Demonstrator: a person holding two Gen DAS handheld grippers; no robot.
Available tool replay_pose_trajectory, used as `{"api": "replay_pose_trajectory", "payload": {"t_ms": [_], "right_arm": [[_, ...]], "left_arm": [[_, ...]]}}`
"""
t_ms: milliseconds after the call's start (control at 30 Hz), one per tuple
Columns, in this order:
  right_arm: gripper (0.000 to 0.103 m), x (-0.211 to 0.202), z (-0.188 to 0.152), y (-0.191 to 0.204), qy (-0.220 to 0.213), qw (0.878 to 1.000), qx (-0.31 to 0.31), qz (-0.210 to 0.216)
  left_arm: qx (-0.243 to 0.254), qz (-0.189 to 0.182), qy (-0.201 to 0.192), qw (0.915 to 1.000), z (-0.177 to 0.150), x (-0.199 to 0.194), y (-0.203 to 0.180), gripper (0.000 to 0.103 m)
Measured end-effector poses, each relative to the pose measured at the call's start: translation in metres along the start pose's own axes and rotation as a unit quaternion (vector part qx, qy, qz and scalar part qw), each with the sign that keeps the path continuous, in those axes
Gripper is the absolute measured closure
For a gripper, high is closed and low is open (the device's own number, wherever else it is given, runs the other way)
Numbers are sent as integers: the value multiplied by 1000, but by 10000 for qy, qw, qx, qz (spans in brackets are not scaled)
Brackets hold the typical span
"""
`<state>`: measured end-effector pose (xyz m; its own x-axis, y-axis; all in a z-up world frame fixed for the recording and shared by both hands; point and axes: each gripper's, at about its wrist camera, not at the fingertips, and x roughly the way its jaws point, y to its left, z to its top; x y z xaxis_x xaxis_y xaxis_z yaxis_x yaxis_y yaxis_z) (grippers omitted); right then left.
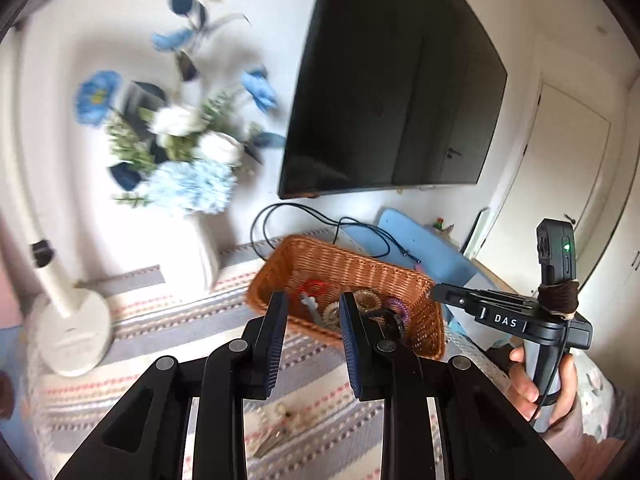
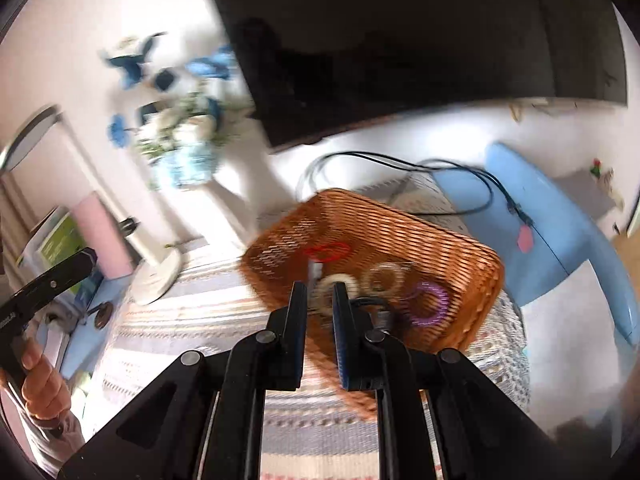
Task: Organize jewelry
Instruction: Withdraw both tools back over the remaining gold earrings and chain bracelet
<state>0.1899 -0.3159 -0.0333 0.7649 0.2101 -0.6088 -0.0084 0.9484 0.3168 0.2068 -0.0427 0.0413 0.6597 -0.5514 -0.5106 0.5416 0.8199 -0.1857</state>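
Note:
A brown wicker basket (image 1: pixel 348 258) (image 2: pixel 400 220) stands on a striped cloth. Inside lie a red loop (image 1: pixel 314 286) (image 2: pixel 328 252), beige rings (image 1: pixel 368 298) (image 2: pixel 384 276) and a purple coil band (image 1: pixel 398 306) (image 2: pixel 430 304). My left gripper (image 1: pixel 314 312) hovers before the basket's near wall, open, with nothing between its pads. My right gripper (image 2: pixel 319 294) hangs over the basket's near edge, its jaws a narrow gap apart and empty; from the left wrist view it (image 1: pixel 434 294) reaches in from the right. A small pale trinket (image 1: pixel 284 412) lies on the cloth under my left gripper.
A white vase of blue and white flowers (image 1: pixel 192 256) and a white lamp base (image 1: pixel 72 332) stand left of the basket. A dark TV screen (image 1: pixel 392 100) hangs behind, with a black cable (image 1: pixel 320 220) below it. A blue seat (image 2: pixel 552 240) is at the right.

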Motion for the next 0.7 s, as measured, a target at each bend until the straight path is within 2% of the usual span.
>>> {"api": "replay_pose_trajectory", "payload": {"t_ms": [67,100,167,333,400,467,700], "right_arm": [[76,-4,-6,22,-21,9998,-188,61],[75,-4,-9,30,-2,9996,-264,83],[74,1,-19,47,110,9989,-445,124],[74,22,-44,72,465,9964,-689,168],[74,31,-51,77,584,9955,-731,164],[74,41,-56,78,708,9945,-763,140],[74,84,-71,70,1266,9889,-709,308]], "left_arm": [[23,79,-54,10000,-10,-16,6,73],[13,134,-45,9999,-14,-18,10,66],[-80,212,5,9997,-27,-18,21,60],[-447,200,270,9984,-55,-8,60,60],[-563,329,393,9971,-64,2,71,60],[-568,565,464,9957,-72,12,78,60],[-521,743,945,9914,-99,64,88,60]]}}
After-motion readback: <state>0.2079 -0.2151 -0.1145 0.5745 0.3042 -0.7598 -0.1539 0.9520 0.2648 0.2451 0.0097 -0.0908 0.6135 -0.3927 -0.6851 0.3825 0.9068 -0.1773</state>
